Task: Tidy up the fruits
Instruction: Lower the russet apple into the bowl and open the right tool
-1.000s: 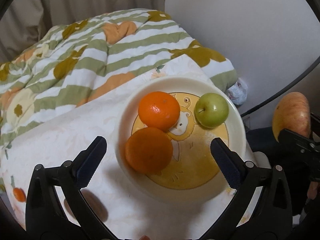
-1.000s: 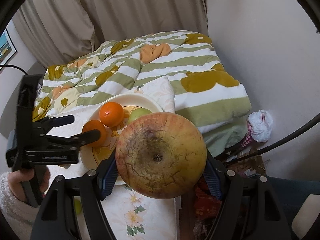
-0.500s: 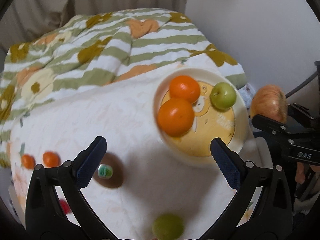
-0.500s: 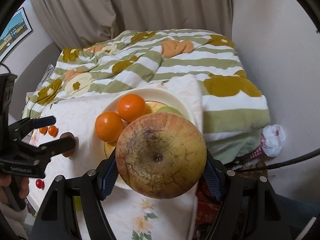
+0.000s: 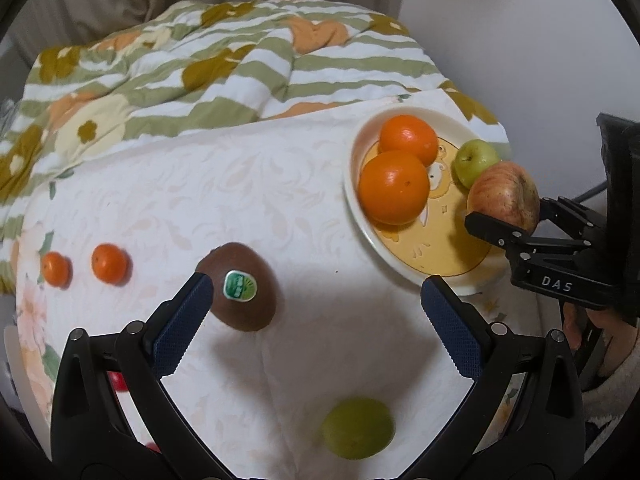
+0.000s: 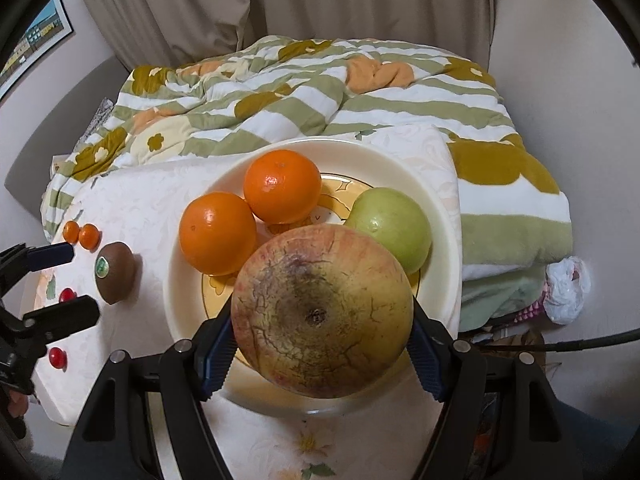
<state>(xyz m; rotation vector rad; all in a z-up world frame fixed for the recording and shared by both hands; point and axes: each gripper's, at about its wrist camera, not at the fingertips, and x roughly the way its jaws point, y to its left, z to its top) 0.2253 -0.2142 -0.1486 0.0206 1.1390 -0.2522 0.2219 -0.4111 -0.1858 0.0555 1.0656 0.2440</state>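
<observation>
The right hand-held gripper (image 6: 320,344) grasps the apple (image 6: 323,312) above the plate (image 6: 436,208). The left hand-held gripper (image 5: 316,304) is released, its left pad beside the kiwi (image 5: 240,292).

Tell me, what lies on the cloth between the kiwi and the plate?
Nothing. In the left wrist view, the stretch of white cloth between the kiwi and the plate is bare; the right wrist view agrees.
</observation>
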